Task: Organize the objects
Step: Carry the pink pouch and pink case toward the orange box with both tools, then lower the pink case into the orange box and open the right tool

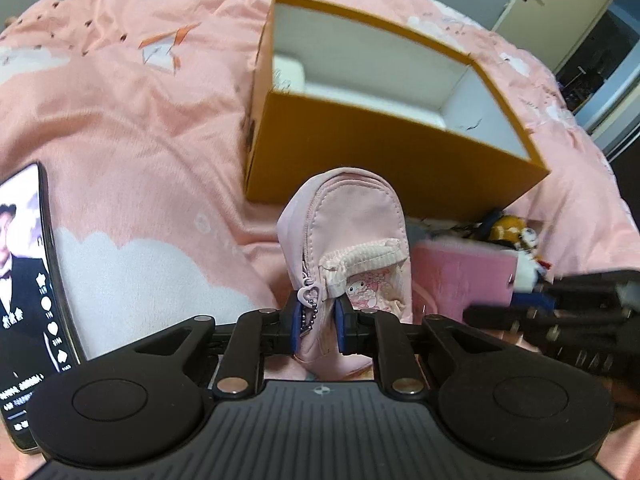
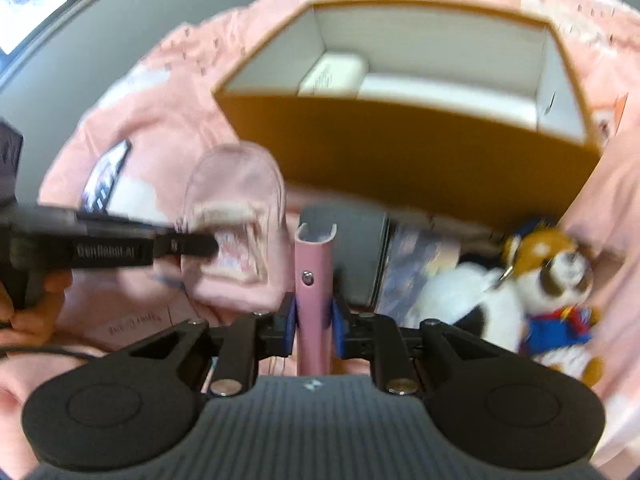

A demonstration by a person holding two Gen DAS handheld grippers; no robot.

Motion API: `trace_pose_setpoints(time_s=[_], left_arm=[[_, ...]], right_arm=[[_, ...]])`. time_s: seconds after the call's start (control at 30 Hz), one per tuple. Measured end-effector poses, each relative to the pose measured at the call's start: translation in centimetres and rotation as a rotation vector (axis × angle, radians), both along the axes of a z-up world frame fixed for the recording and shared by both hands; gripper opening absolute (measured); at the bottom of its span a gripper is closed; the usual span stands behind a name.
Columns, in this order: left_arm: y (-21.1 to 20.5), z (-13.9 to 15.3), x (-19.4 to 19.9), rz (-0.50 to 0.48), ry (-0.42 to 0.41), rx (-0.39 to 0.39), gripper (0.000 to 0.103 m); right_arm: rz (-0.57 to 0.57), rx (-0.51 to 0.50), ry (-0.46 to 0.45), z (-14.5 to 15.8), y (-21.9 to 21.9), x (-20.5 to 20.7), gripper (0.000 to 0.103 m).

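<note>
Presently, left gripper (image 1: 318,326): we find jaws clamped on pink pouch (image 1: 348,248).
Right gripper (image 2: 314,326): clamped on pink tube (image 2: 314,276).
Orange box (image 1: 384,152): open.

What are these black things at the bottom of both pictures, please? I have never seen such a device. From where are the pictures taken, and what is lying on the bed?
They are hand-held grippers: a person holds one in each hand, and each carries a camera that looks along its two fingers. In the left camera's picture, the left gripper is closed on a small pink zippered pouch. In the right camera's picture, the right gripper is closed on a slim pink device. On the pink bedcover stands an open orange box with a white item inside. Nearby lie a phone with its screen lit, and a plush toy.
</note>
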State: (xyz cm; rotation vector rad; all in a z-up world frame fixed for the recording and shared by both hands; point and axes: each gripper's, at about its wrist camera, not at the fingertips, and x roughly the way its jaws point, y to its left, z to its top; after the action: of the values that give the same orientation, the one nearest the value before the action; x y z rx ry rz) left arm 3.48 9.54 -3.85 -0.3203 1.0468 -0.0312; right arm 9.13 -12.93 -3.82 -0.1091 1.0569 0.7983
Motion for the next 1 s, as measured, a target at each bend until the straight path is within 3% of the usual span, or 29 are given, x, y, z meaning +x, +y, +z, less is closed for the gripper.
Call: trace_pose_setpoints(time_s=[0.17, 0.37, 0.57, 0.77, 1.0], left_arm=[[-0.1, 3.5, -0.1, -0.029, -0.082, -0.017, 0.018], [0.8, 8.6, 1.2, -0.052, -0.193, -0.008, 0.017], [2.1, 11.8, 5.8, -0.049, -0.252, 0.016, 0.017], [2.7, 10.0, 11.6, -0.055, -0.156, 0.019, 0.017], [2.9, 7.3, 14.6, -0.076, -0.083, 0.022, 0.017]], right_arm=[[-0.012, 0.066, -0.064, 3.7, -1.4, 1.5, 0.019], [-0.036, 0.234, -0.051, 8.6, -2.9, 4.6, 0.019], [-0.059, 0.25, -0.117, 11.6, -2.2, 8.5, 0.019], [-0.12, 0.104, -0.042, 7.7, 0.8, 14.9, 0.019], [-0.1, 0.143, 0.281, 0.3, 3.4, 20.1, 0.019]])
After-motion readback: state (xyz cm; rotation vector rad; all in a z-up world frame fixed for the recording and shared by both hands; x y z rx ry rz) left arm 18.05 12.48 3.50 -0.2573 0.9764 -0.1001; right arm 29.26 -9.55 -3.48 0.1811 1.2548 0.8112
